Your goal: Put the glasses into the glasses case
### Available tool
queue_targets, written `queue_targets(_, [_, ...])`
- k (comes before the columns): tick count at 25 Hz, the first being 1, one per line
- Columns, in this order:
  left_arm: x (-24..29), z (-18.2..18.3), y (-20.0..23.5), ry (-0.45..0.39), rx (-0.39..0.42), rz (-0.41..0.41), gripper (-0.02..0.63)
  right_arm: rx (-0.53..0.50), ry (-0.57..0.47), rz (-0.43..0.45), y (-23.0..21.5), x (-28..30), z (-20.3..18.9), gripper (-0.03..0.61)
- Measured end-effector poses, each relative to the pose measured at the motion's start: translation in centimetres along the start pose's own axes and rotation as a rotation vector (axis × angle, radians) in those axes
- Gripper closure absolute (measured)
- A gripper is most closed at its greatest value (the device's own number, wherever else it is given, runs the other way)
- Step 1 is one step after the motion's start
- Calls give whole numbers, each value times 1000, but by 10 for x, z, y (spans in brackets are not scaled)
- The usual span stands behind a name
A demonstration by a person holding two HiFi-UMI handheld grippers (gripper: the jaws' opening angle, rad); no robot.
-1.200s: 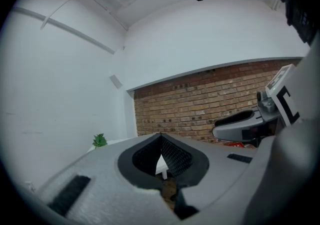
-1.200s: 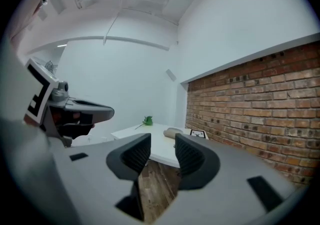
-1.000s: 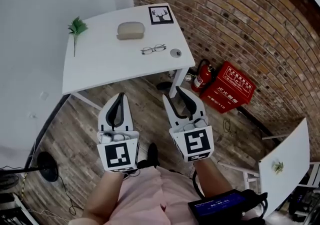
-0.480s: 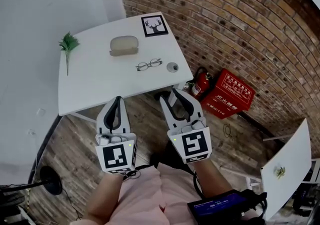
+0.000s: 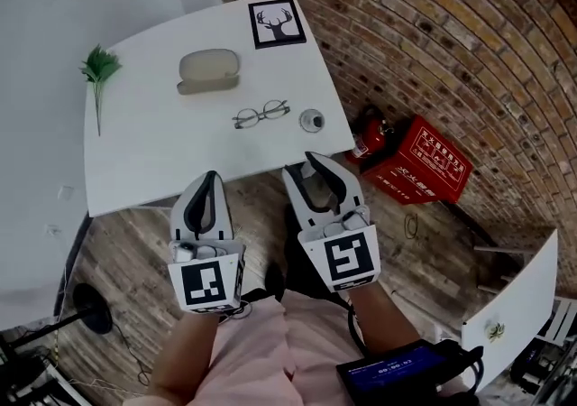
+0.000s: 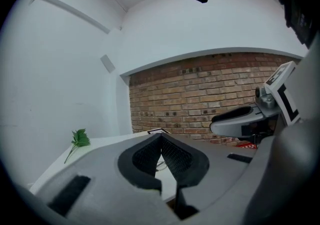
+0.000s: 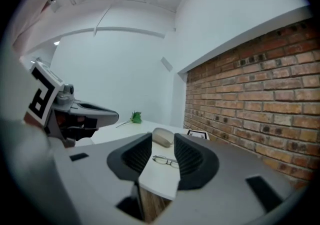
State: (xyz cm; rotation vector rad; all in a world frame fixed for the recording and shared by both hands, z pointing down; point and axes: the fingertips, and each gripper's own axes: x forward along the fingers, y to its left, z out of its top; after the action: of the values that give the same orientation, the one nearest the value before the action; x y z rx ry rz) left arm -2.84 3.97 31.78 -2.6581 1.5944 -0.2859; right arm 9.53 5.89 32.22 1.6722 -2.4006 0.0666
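Observation:
The wire-framed glasses point(image 5: 261, 114) lie open on the white table point(image 5: 162, 152), near its front right part. The beige glasses case point(image 5: 209, 69) sits shut behind them. Both grippers hover just short of the table's front edge, over the wooden floor. My left gripper point(image 5: 212, 176) is shut with nothing in it; in its own view the pads point(image 6: 172, 156) meet at the tips. My right gripper point(image 5: 306, 170) is open and empty. In the right gripper view the glasses point(image 7: 165, 160) and the case point(image 7: 162, 137) show through the gap of my right gripper point(image 7: 162, 144).
A framed deer picture point(image 5: 277, 23) lies at the table's back right, a green sprig point(image 5: 97, 66) at its left, a small round object point(image 5: 312, 120) beside the glasses. A brick wall, a fire extinguisher point(image 5: 371, 138) and a red box point(image 5: 424, 165) stand to the right.
Both grippers have come forward to the table's front edge, and the table with the glasses and case looms larger and nearer. Neither gripper's jaws have visibly changed.

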Motion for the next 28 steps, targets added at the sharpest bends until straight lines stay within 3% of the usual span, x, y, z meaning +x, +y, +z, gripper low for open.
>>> queue_targets(4, [47, -7, 2, 57, -14, 33, 607, -4, 18, 70, -27, 40, -12, 434])
queue_targets(11, [115, 9, 25, 74, 17, 109, 607, -4, 9, 164, -72, 108, -4, 440])
queue_targets(22, [141, 51, 70, 12, 1, 228, 607, -101, -88, 264, -93, 167, 61, 442])
queue_targets(28, [156, 42, 96, 9, -47, 251, 607, -162, -47, 326, -90, 194, 56, 440])
